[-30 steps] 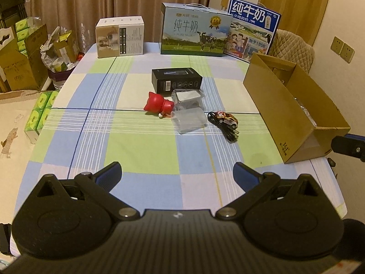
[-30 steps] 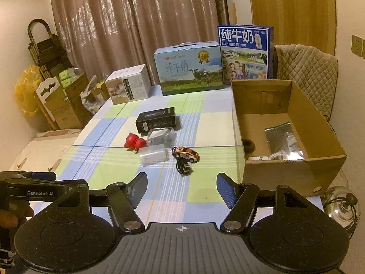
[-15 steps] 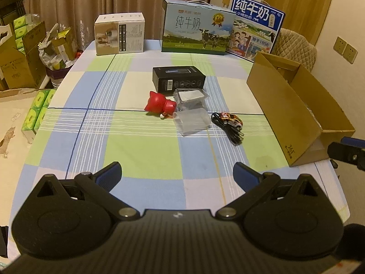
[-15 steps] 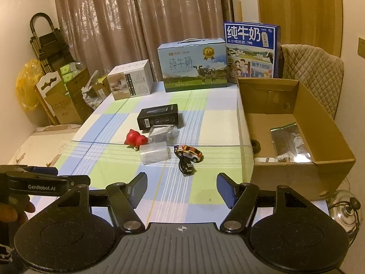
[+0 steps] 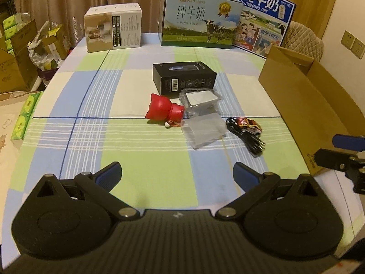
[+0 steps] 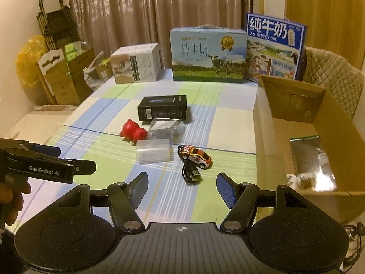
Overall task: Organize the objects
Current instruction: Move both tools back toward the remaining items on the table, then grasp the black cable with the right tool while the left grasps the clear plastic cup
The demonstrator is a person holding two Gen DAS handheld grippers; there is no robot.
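Observation:
On the checked tablecloth lie a black box (image 5: 184,76) (image 6: 163,111), a red toy figure (image 5: 163,110) (image 6: 132,132), a clear packet (image 5: 200,100) (image 6: 165,127), a frosted plastic case (image 5: 204,131) (image 6: 153,151), a toy car (image 5: 247,123) (image 6: 196,156) and a black USB cable (image 5: 248,140) (image 6: 191,173). An open cardboard box (image 5: 303,105) (image 6: 330,123) stands at the right and holds a silver bag (image 6: 310,157). My left gripper (image 5: 176,174) is open and empty, short of the objects. My right gripper (image 6: 182,188) is open and empty, just short of the cable.
Two milk cartons (image 5: 199,20) (image 6: 275,45) and a white-brown box (image 5: 113,27) stand along the table's far edge. A padded chair (image 6: 330,80) is behind the cardboard box. Cardboard boxes and bags (image 6: 59,73) stand on the floor at the left.
Both grippers have moved forward toward the objects, which now look larger. Both stay open and empty.

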